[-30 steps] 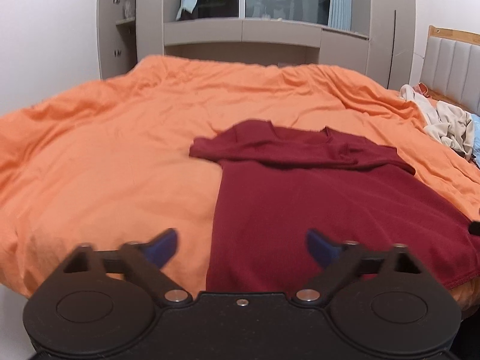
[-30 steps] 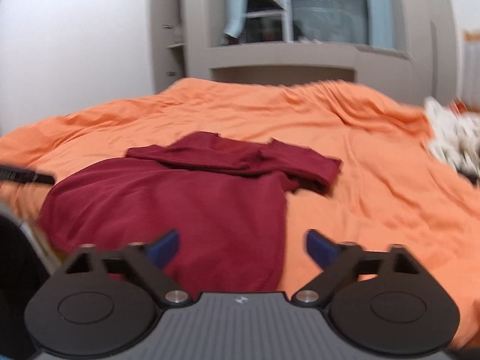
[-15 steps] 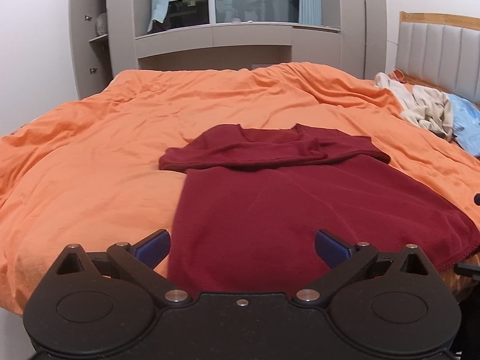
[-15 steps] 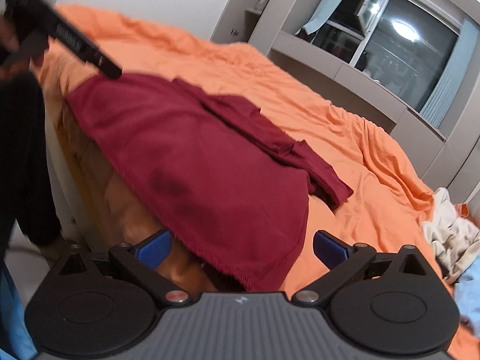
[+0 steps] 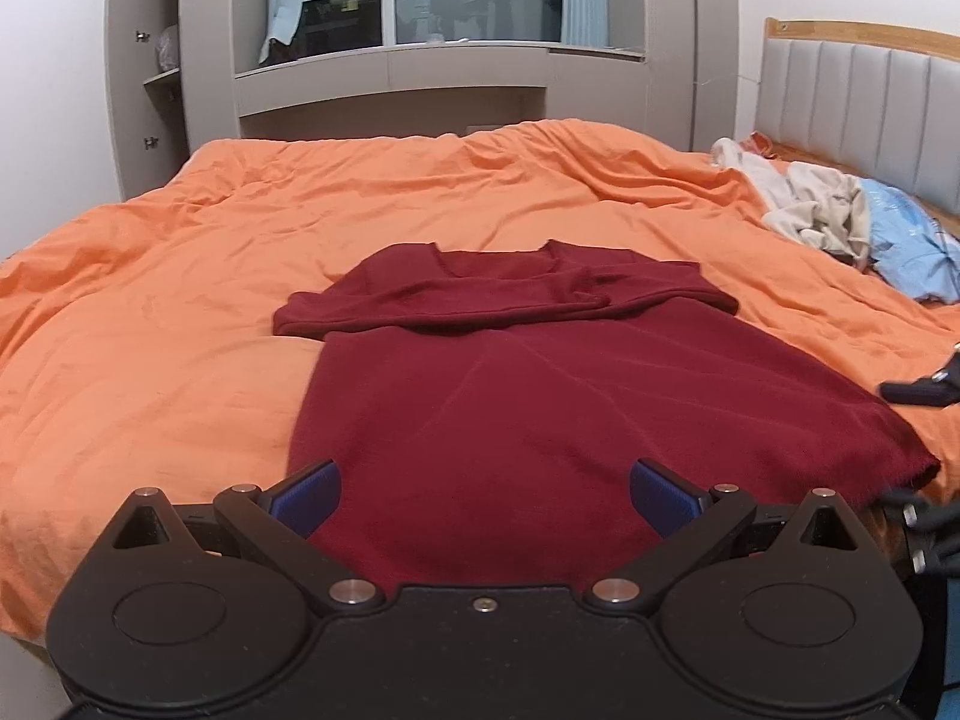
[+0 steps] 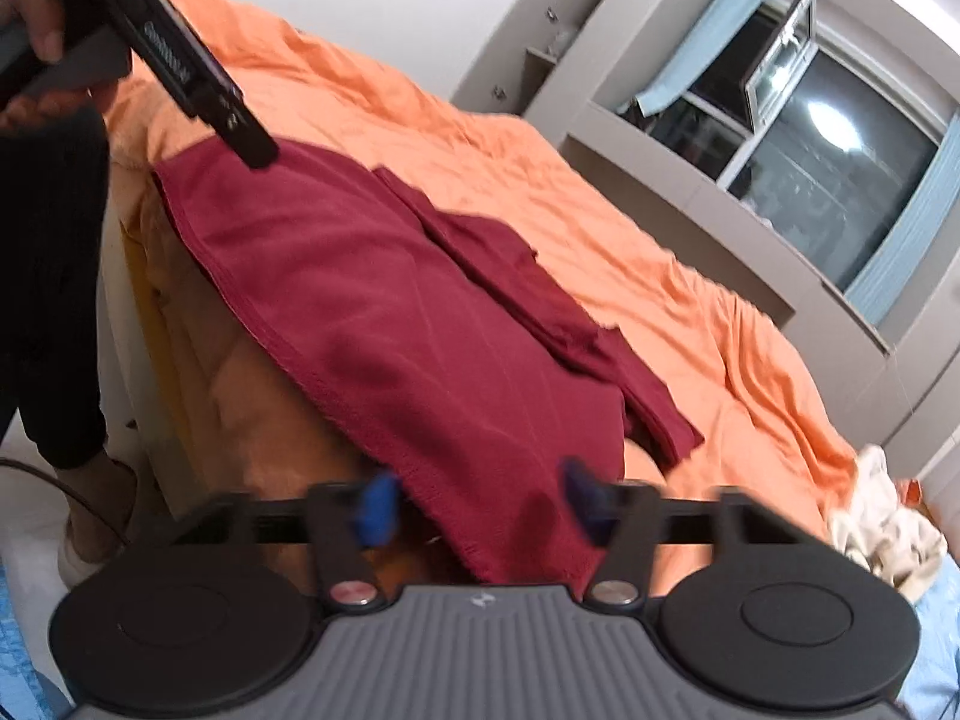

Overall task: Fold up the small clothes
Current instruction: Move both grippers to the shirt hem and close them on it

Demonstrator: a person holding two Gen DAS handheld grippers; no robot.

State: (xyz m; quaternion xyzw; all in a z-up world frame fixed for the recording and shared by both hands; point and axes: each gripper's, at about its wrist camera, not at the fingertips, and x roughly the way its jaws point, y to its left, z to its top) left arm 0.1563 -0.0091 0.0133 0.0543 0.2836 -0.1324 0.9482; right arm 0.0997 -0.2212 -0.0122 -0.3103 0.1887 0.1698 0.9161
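A dark red T-shirt (image 5: 540,396) lies flat on the orange duvet (image 5: 180,312), sleeves folded in across the chest, its hem hanging over the near bed edge. My left gripper (image 5: 483,495) is open and empty just above the hem's left half. My right gripper (image 6: 474,507) is partly closed, its blue pads on either side of the hem's right corner (image 6: 492,540) of the shirt (image 6: 390,330); it is blurred. The left gripper's body (image 6: 180,72) shows at the top left of the right wrist view, above the shirt's other corner.
A pile of beige and light blue clothes (image 5: 840,222) lies at the right by the grey headboard (image 5: 852,120). A grey wall unit with a window (image 5: 450,60) stands behind the bed. My legs stand at the bed's edge (image 6: 54,300).
The right gripper has swung low to the shirt's right hem corner and its fingers have narrowed around it. The left gripper has settled over the hem's left side.
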